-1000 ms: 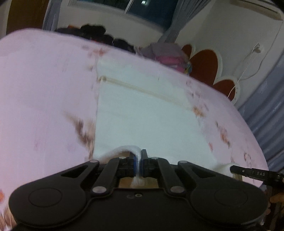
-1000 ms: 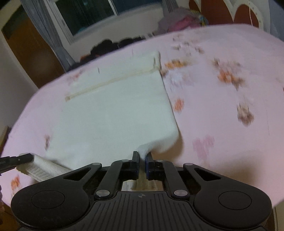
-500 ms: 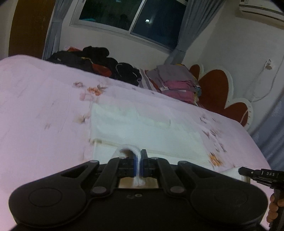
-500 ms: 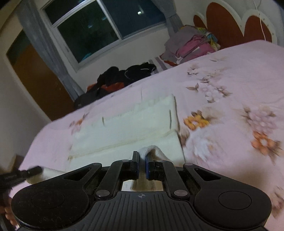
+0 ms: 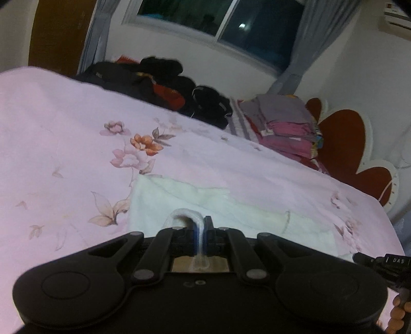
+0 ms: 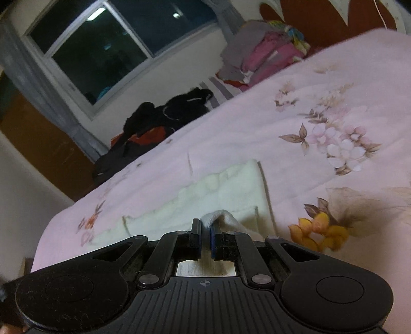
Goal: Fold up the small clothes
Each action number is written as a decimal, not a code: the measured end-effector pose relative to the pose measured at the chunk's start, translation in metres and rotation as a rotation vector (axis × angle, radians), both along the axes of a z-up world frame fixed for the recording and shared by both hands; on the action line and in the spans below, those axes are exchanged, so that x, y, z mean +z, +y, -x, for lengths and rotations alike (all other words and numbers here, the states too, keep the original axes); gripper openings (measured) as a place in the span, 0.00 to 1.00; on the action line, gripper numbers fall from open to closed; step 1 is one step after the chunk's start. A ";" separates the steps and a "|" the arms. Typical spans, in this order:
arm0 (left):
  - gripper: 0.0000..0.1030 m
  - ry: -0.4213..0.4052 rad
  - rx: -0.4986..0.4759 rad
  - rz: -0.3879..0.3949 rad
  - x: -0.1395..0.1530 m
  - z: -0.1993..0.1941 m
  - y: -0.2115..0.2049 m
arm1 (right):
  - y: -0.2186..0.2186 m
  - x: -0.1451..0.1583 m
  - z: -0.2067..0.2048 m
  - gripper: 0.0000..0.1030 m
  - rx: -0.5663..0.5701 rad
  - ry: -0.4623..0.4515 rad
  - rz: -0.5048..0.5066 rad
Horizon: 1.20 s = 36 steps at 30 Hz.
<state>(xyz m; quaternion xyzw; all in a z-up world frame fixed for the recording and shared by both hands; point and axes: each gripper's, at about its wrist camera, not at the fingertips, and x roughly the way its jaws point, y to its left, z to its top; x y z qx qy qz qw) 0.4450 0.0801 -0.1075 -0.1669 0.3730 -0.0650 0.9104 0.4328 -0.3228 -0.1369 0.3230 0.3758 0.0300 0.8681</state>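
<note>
A cream-white garment (image 5: 195, 200) lies on the pink flowered bed sheet (image 5: 64, 133). My left gripper (image 5: 203, 231) is shut on a near edge of the cloth, which loops up between the fingers. In the right wrist view the same white garment (image 6: 226, 185) lies just ahead, and my right gripper (image 6: 205, 232) is shut on another near edge of it. Both held edges are carried over the far part of the cloth. The right gripper's tip (image 5: 375, 262) shows at the lower right of the left wrist view.
A heap of dark clothes (image 5: 159, 84) and a stack of folded grey and pink clothes (image 5: 285, 123) lie at the far edge of the bed, under a window (image 5: 218, 23). A red heart-shaped headboard (image 5: 346, 146) stands at the right.
Both grippers have moved forward with the near edge of the white garment, folding it over its far part. Less cloth shows ahead of the fingers, and the cameras tilt up toward the window.
</note>
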 end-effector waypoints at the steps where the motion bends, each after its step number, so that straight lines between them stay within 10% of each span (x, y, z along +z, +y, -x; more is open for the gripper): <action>1: 0.04 0.010 0.007 -0.001 -0.003 -0.006 -0.001 | -0.002 -0.005 -0.007 0.06 -0.009 0.011 -0.014; 12: 0.24 0.033 0.081 -0.099 -0.017 -0.055 -0.004 | -0.005 -0.031 -0.054 0.06 -0.052 0.049 0.004; 16: 0.58 0.009 0.134 -0.071 -0.012 -0.056 0.010 | -0.005 -0.031 -0.061 0.08 -0.038 0.034 0.037; 18: 0.61 -0.023 0.146 -0.087 -0.008 -0.053 0.017 | -0.007 -0.029 -0.061 0.33 -0.048 0.008 0.062; 19: 0.61 -0.030 0.142 -0.094 -0.007 -0.052 0.019 | -0.008 -0.025 -0.060 0.60 -0.065 -0.016 0.091; 20: 0.61 -0.033 0.128 -0.096 -0.007 -0.051 0.022 | -0.009 -0.022 -0.060 0.65 -0.071 -0.037 0.114; 25: 0.56 -0.002 0.029 -0.136 -0.019 -0.053 0.010 | 0.000 -0.024 -0.064 0.64 0.021 -0.055 0.173; 32: 0.41 0.056 -0.044 -0.194 -0.046 -0.068 -0.012 | 0.019 -0.043 -0.074 0.42 0.137 -0.015 0.271; 36: 0.09 0.048 -0.092 -0.229 -0.048 -0.069 -0.018 | 0.025 -0.051 -0.079 0.28 0.198 -0.018 0.320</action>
